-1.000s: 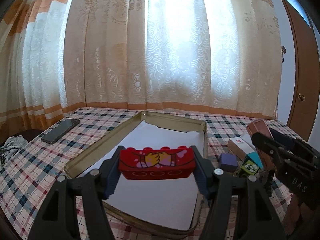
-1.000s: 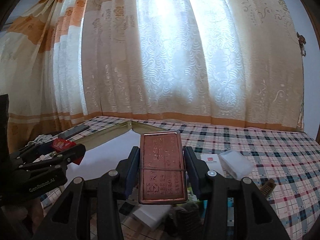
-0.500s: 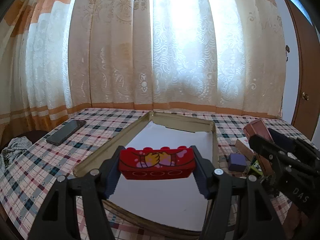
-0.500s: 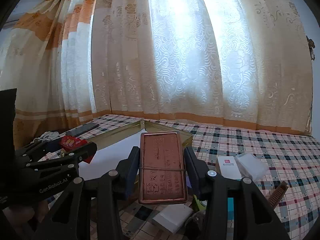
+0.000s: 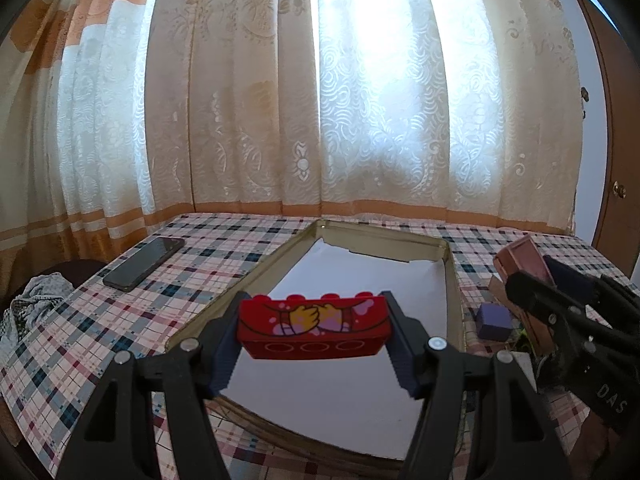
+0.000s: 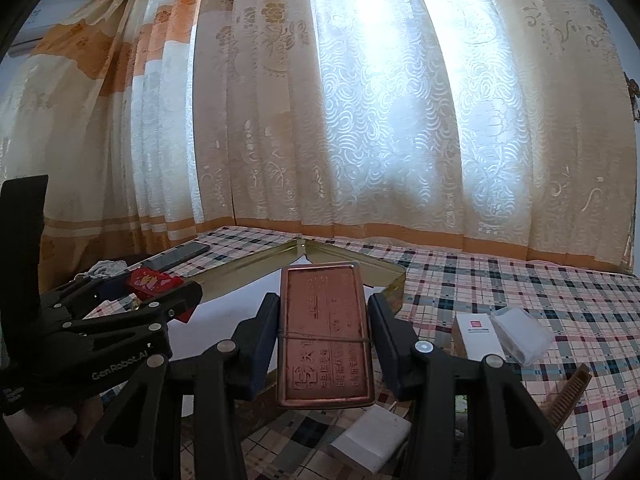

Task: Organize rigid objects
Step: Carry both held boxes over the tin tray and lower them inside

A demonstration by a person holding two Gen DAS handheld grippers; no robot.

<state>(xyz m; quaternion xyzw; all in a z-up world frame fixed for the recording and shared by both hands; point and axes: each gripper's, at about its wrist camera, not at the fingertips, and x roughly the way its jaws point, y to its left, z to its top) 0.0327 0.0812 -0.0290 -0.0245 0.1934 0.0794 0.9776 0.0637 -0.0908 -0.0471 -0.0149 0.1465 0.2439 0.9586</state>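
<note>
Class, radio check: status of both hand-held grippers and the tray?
Left hand-held gripper shut on red toy brick. Right shut on copper-coloured tin. Gold metal tray holds nothing; nothing blocking.

Patterned cream-and-orange curtain (image 5: 320, 100) across far side, backlit. Dark phone (image 5: 144, 258) flat on checked cloth (image 5: 224, 248), far left. Crumpled rag (image 5: 28, 304) at left edge. Brown door (image 5: 616, 184) far right.

Daylight comes through the curtain (image 5: 320, 100) in front of me and blows out to white glare at its centre in both views. I'm backlit, so my left hand-held gripper (image 5: 314, 330) and right hand-held gripper (image 6: 324, 332) read nearly black. The tray liner (image 5: 360, 280) reflects bright. Fisheye bends the edges, corners vignette dark. Focus is mostly sharp, no motion blur.
</note>
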